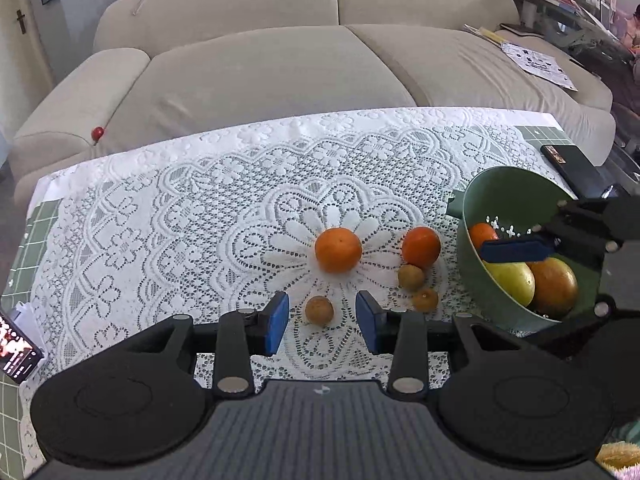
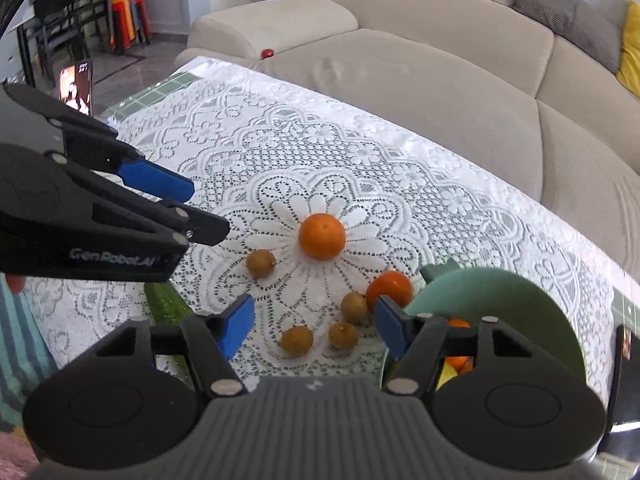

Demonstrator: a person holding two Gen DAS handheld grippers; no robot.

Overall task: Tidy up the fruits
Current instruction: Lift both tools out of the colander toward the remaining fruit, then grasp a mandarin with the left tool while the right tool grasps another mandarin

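My left gripper point(image 1: 322, 322) is open and empty, its blue pads either side of a small brown fruit point(image 1: 319, 310) on the lace cloth. An orange point(image 1: 338, 249) lies beyond it; a second orange point(image 1: 421, 247) and two small brown fruits point(image 1: 411, 277) point(image 1: 425, 299) lie to the right. The green bowl point(image 1: 508, 196) at right holds an orange, a yellow fruit point(image 1: 514, 282) and a brownish fruit point(image 1: 554, 286). My right gripper point(image 2: 316, 330) is open and empty above small brown fruits point(image 2: 297, 341) point(image 2: 343, 334), beside the bowl point(image 2: 532, 304).
A beige sofa point(image 1: 280, 68) runs along the table's far edge. A phone point(image 1: 18, 354) stands at the table's left edge, and a dark remote point(image 1: 572, 162) lies at the far right. A green cucumber point(image 2: 168, 304) lies at the near edge in the right wrist view.
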